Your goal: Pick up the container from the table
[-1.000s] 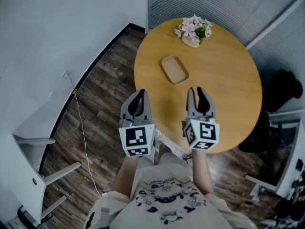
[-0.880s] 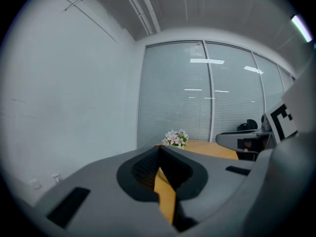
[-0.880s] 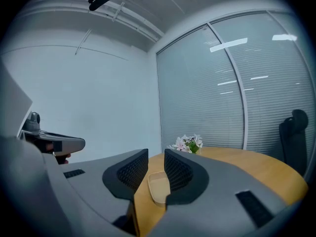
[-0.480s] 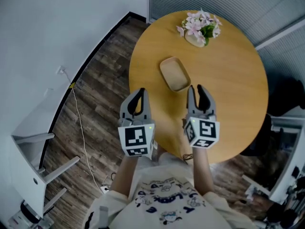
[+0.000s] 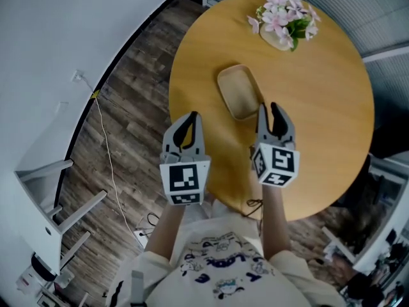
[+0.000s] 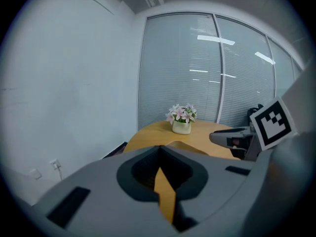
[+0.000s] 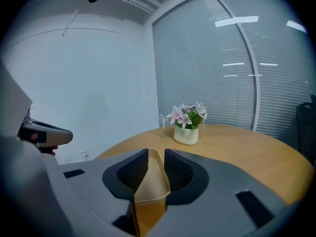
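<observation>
A shallow tan oblong container (image 5: 238, 89) lies on the round wooden table (image 5: 319, 107), left of its middle. My right gripper (image 5: 269, 110) hovers at the container's near right corner, jaws a little apart and open. In the right gripper view the container (image 7: 150, 186) shows through the narrow gap of that gripper (image 7: 155, 154); I cannot tell if it is touched. My left gripper (image 5: 189, 118) hangs over the table's near left edge, apart from the container and shut. In the left gripper view only a thin slit of table shows between the jaws of that gripper (image 6: 159, 152).
A white pot of pink flowers (image 5: 284, 16) stands at the table's far side, upright beyond the jaws (image 7: 187, 122). Dark wood floor lies to the left, with a white cable (image 5: 102, 146) and white furniture (image 5: 45, 203) by the wall. Glass partitions with blinds stand behind the table.
The person has stepped closer: table and container slid nearer to both grippers. The right gripper now reaches the container's near corner. Neither gripper's jaws have visibly changed.
</observation>
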The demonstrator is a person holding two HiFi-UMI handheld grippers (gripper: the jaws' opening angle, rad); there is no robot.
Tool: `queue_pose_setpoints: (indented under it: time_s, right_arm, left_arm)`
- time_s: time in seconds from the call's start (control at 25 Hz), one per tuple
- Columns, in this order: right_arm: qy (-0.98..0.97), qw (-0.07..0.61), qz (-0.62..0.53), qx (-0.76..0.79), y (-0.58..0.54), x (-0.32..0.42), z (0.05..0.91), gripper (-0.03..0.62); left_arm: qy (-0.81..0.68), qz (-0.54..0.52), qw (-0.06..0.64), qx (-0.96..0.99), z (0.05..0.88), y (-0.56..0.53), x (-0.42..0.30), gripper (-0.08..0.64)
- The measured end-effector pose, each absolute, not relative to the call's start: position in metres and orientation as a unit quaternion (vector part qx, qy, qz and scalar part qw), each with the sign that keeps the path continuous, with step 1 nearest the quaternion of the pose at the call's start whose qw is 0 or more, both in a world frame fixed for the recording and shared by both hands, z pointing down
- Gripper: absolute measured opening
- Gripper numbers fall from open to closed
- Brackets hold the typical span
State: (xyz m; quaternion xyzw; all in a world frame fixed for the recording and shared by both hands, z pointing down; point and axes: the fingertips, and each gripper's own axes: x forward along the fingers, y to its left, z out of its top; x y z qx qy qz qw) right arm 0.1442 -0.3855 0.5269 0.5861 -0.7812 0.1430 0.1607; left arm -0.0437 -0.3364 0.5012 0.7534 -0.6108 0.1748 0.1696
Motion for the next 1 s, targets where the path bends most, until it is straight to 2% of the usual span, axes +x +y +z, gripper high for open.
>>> queue_pose_setpoints:
  time_s: [0.44,0.84,1.0]
  right_arm:
    - [-0.765,0.209,0.17,0.586,-0.406,0.156,0.59,0.083]
    - [-0.753,0.218,0.212,0.584,-0.414,0.163,0.626,0.081]
    - [-0.754,0.216,0.215,0.583,-0.415,0.161,0.628,0.062]
  left_arm:
    - [-0.601,0.204,0.199,0.747,0.55,-0.349,-0.036,0.003]
    - [-0.596,0.217,0.221,0.741,0.58,-0.356,-0.03,0.003]
    - [-0.599,0.218,0.225,0.737,0.584,-0.355,-0.034,0.003]
